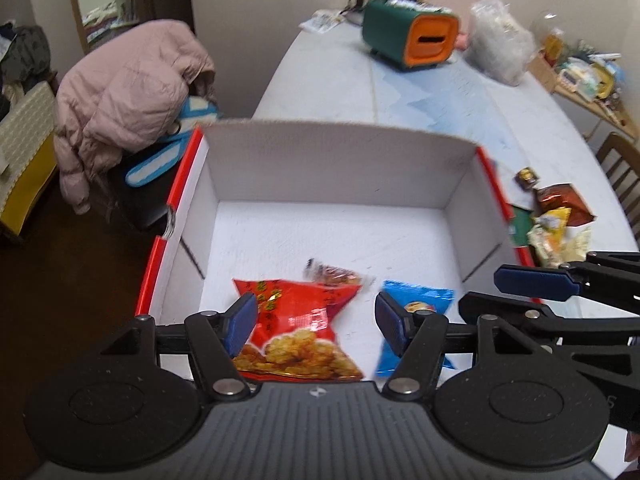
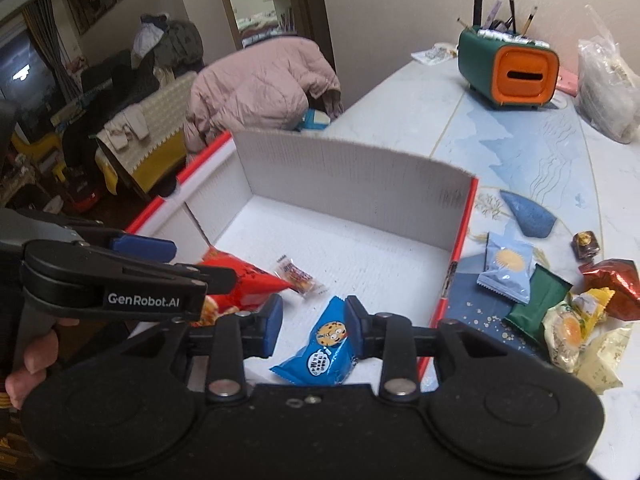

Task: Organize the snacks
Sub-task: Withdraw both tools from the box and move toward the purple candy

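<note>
Both claws hung above the white-lined, red-edged cardboard box [image 1: 332,168] on the pale table [image 1: 400,92]. Left gripper [image 1: 316,320] stood with its blue pads spread wide and nothing between them, poised over the red snack bag [image 1: 296,320] lying at the near left of the box floor. Right gripper [image 2: 312,326] had its pads parted, not pressing on anything, and the blue cookie packet [image 2: 320,356] lay on the box floor below the gap, near the right wall. A small clear-wrapped candy [image 2: 298,276] rested just beyond the red bag, towards the middle of the box.

Outside the box, to its right, a heap of unsorted snacks waited on the table: a pale blue packet [image 2: 506,268], a dark green packet [image 2: 536,304], a yellow-and-white wrapped cake [image 2: 572,328], a shiny red-brown bag [image 2: 616,284] and a small dark chocolate [image 2: 586,246]. At the far end stood a green-and-orange desk organiser [image 2: 508,68] beside a clear plastic bag [image 2: 608,92]. A pink padded jacket [image 1: 128,92] was draped over a chair at far left.
</note>
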### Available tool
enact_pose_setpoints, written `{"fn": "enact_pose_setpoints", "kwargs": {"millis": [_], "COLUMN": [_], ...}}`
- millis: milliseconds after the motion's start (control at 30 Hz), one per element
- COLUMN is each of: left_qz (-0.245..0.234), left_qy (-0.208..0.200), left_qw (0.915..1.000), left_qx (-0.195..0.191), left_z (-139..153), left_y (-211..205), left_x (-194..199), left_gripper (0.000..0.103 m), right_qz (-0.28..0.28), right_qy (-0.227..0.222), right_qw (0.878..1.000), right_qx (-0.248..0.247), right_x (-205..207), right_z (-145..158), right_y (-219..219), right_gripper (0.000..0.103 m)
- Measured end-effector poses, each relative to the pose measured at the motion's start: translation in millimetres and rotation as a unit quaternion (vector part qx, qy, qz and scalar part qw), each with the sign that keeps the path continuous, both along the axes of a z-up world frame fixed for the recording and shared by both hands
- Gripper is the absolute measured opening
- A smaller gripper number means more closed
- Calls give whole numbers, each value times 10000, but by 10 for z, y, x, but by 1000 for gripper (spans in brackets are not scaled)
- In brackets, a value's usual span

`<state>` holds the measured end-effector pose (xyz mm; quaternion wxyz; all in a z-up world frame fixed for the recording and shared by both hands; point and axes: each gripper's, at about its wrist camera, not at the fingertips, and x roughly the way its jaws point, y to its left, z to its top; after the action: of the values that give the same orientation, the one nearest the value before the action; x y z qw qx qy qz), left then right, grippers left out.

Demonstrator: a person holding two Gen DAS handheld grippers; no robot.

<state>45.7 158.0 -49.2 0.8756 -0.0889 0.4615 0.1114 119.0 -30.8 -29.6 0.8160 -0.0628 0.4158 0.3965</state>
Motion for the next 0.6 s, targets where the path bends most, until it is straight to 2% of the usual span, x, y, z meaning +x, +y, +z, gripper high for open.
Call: {"fn": "enact_pose_setpoints", "kwargs": {"millis": [267, 533, 600], "left_qz": [-295, -673, -745], "left_qy": [-363, -596, -624], "left_qw": [9989, 9957, 9949], "left_qx": [-102, -224, -251], "left_z": [226, 347, 356], "left_y": [-214, -485, -557], "left_x": [-62, -63, -57], "left_gripper": [67, 72, 72], "right_qz": [-316, -739, -835], "right_qy": [-173, -265, -269], "right_qw": [9988, 9955, 9946], "right_qx": [338, 527, 549], "right_x": [-115, -148, -150], "right_z": [241, 333, 332], "right_y": [-329, -723, -823], "right_gripper": [38, 48, 53]}}
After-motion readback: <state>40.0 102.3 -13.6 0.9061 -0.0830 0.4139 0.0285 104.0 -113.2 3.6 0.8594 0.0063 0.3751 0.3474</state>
